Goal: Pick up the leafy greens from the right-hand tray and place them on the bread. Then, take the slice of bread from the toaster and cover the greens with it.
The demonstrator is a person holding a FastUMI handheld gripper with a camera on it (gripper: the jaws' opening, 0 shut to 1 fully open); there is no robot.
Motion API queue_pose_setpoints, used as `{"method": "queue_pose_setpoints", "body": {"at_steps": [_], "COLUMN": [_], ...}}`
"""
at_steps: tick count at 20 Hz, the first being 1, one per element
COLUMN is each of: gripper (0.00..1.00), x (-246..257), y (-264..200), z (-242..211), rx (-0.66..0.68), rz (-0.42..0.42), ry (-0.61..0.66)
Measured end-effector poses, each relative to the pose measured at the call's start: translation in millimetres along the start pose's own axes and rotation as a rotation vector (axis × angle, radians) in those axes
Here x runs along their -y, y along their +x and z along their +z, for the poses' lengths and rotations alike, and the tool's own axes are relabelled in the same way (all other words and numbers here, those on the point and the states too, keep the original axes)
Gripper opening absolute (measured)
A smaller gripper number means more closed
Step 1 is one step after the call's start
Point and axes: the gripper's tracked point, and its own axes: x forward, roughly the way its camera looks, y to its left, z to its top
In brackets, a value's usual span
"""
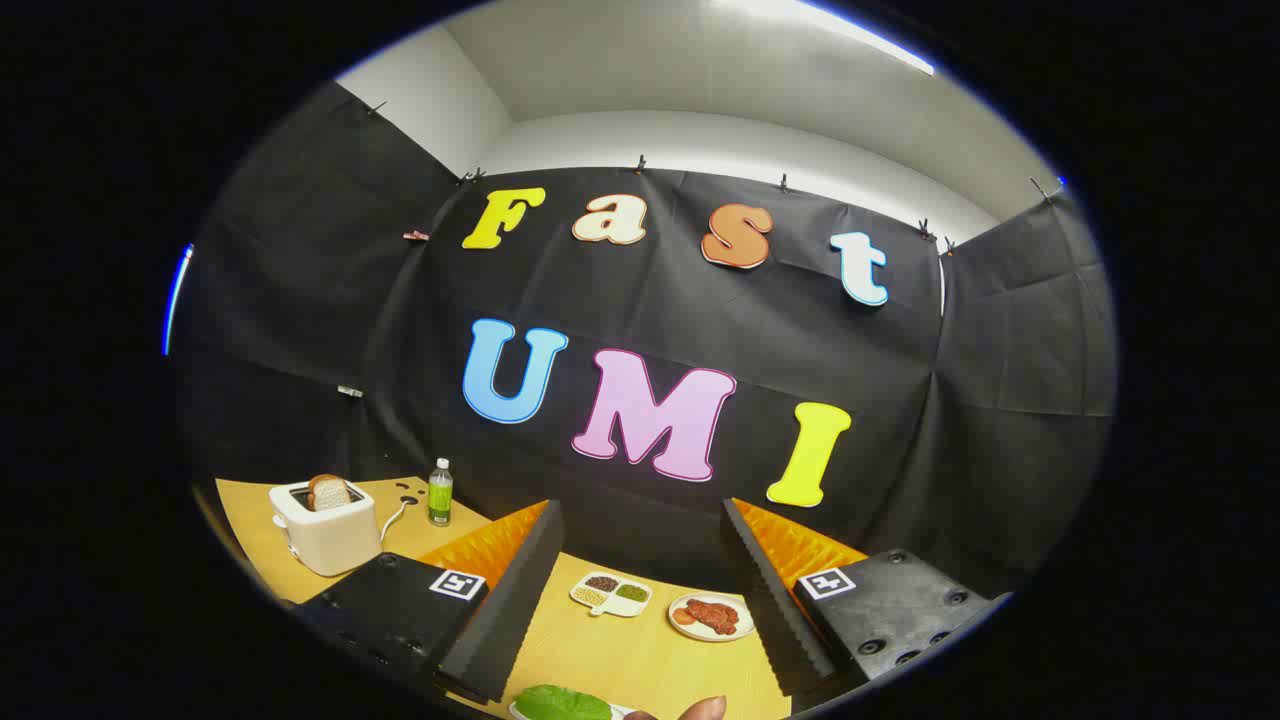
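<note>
My gripper (640, 600) stands open above the yellow table (620, 655), its two black fingers (510, 600) wide apart with nothing between them. The leafy greens (560, 703) lie on a white tray just below and between the fingertips, close to me. A fingertip of a person's hand (700, 708) shows beside the greens. Far off beyond the left finger stands a white toaster (325, 525) with a slice of bread (328, 492) sticking up from its slot.
Beyond the fingers sit a white divided dish (611, 594) with dark, green and pale fillings and a round plate (711, 616) with reddish food. A green-labelled bottle (440, 492) stands right of the toaster, whose cord runs across the table.
</note>
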Motion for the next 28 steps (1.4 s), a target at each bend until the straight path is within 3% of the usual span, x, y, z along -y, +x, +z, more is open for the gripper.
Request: {"method": "queue_pose_setpoints", "body": {"at_steps": [20,24,28], "gripper": [0.97,0.98,0.97], "x": [-6.5,-30.5,-48.7], "y": [-9.9,-8.8,-23.0], "z": [-12.7,-61.4,-148.3], "rx": [-0.03,-0.166,-0.4], "rz": [0.008,0.112,0.241], "ry": [0.022,0.042,0.072]}}
